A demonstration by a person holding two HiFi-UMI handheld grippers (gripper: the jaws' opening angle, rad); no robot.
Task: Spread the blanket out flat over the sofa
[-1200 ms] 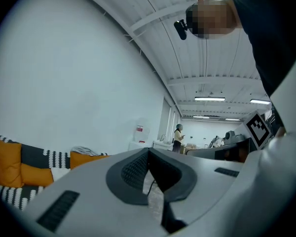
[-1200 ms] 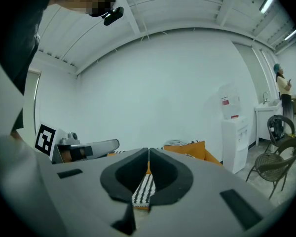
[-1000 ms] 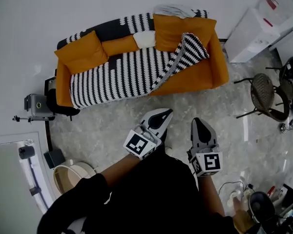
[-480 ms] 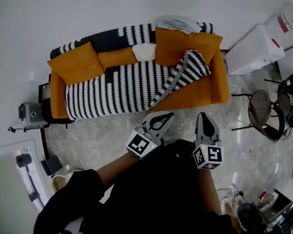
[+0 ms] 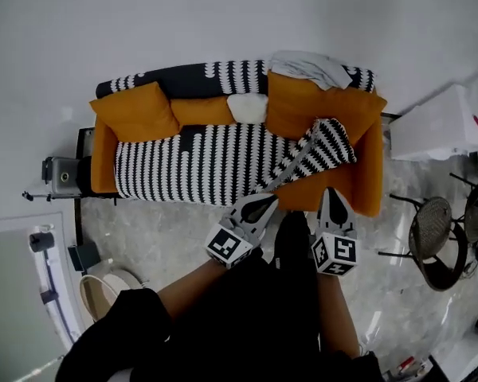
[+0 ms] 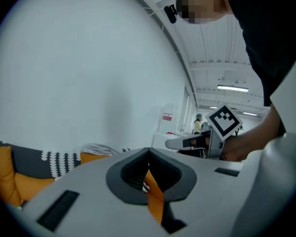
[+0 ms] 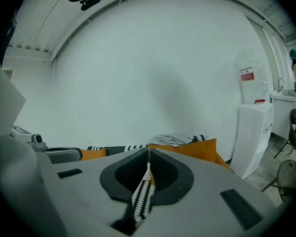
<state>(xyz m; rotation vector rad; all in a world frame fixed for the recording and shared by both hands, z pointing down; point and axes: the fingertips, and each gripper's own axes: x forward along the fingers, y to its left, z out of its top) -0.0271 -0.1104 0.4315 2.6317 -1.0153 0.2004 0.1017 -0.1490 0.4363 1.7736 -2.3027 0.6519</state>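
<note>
Left gripper (image 6: 148,154) and right gripper (image 7: 148,157), both mine, are closed and empty; only my head view shows the whole blanket (image 5: 215,161) over the sofa (image 5: 370,173), right corner folded back; right gripper view catches a red label (image 7: 246,75) on a cabinet (image 7: 254,132), unreadable.

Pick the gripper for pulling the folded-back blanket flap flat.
Right, probably: the right gripper points at the flap, before the bare orange seat it must cover; the left gripper sits nearer the covered side.
</note>
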